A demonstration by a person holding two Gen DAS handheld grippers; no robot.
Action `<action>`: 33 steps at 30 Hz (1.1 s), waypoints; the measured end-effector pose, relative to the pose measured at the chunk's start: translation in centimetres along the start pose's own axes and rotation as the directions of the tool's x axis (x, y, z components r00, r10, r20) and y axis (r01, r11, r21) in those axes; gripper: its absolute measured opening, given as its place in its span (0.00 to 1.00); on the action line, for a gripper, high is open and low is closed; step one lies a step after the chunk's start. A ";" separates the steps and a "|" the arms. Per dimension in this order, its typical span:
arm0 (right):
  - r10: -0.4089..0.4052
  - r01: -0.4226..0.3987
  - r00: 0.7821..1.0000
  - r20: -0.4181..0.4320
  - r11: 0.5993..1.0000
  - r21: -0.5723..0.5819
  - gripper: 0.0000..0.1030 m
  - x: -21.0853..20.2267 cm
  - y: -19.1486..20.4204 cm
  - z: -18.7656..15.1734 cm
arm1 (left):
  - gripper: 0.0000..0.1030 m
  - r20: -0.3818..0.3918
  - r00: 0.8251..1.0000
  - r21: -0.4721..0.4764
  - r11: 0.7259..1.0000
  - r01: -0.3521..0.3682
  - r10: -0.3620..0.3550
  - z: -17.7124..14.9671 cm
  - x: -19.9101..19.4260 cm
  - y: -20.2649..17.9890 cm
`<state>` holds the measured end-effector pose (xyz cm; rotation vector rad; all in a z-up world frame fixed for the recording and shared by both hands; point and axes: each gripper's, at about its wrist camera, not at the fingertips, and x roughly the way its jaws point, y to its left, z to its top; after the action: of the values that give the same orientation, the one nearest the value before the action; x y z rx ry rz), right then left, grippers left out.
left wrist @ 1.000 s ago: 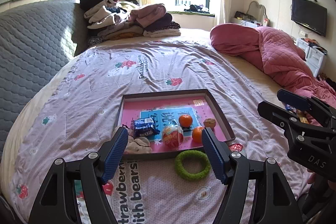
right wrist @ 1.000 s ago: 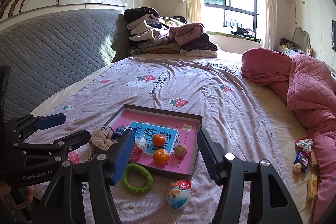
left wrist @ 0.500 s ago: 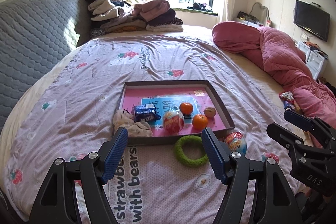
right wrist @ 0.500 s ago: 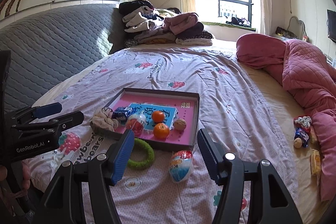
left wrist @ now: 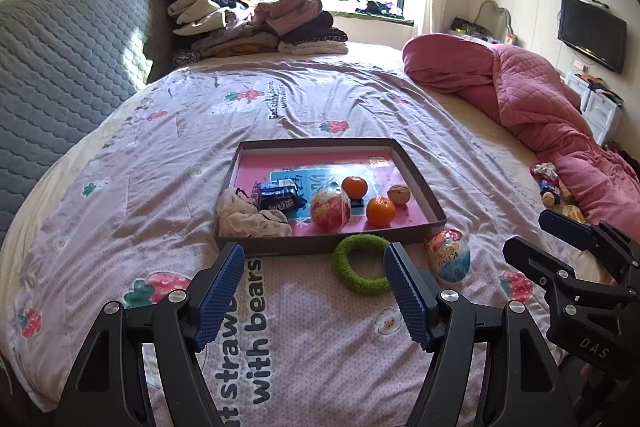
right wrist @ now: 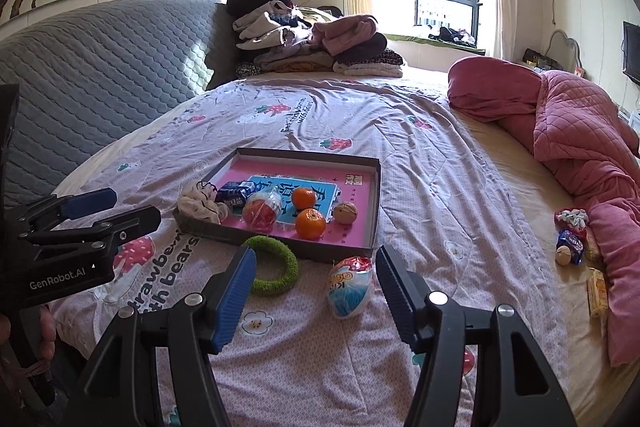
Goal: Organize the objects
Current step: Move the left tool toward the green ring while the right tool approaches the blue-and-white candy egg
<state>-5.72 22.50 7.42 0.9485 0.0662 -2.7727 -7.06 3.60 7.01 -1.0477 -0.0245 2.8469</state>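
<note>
While the tray (right wrist: 374, 203) already held two oranges (right wrist: 310, 223), a walnut (right wrist: 345, 213), a red wrapped ball (right wrist: 261, 211), a blue packet (right wrist: 234, 195) and a cloth (right wrist: 200, 205) draped over its near left corner, I judged the sorting about half done; the green ring (right wrist: 274, 269) and the egg-shaped toy (right wrist: 350, 285) lay on the sheet (right wrist: 420, 155) just outside the tray's near wall, and a small heap of snacks (right wrist: 572, 239) waited well apart by the pink quilt (right wrist: 580, 131). My right gripper (right wrist: 316, 285) hung spread and empty near the egg; my left gripper (left wrist: 314, 287) was spread wider, also empty, beside the ring. The tray's far half was bare; the near wall needed clearing, and the sheet all round lay open.
</note>
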 end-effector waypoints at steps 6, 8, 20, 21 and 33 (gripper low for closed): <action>-0.014 0.014 1.000 -0.009 1.000 -0.007 0.60 0.2 0.2 -0.7 | 0.72 -0.007 1.000 0.012 1.000 0.006 -0.006 -1.1 0.0 -0.5; -0.018 0.018 1.000 -0.013 1.000 -0.009 0.60 0.2 0.1 -1.0 | 0.72 -0.011 1.000 0.010 1.000 0.011 -0.011 -1.5 0.2 -0.6; -0.035 0.034 0.998 -0.056 0.999 -0.017 0.60 1.2 0.1 -2.7 | 0.72 -0.066 0.998 0.037 0.999 0.025 -0.023 -2.9 1.6 -1.7; -0.038 0.037 0.998 -0.059 0.999 -0.017 0.60 1.3 0.0 -2.8 | 0.72 -0.071 0.997 0.035 0.999 0.031 -0.029 -3.0 1.7 -1.8; -0.045 0.045 0.996 -0.074 0.999 -0.002 0.60 1.9 -0.2 -3.9 | 0.72 -0.114 0.993 0.035 0.999 0.036 -0.032 -4.5 3.1 -1.9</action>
<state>-4.86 22.75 3.18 1.0625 0.1010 -2.7779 -6.31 5.75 1.71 -1.1879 0.0192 2.7417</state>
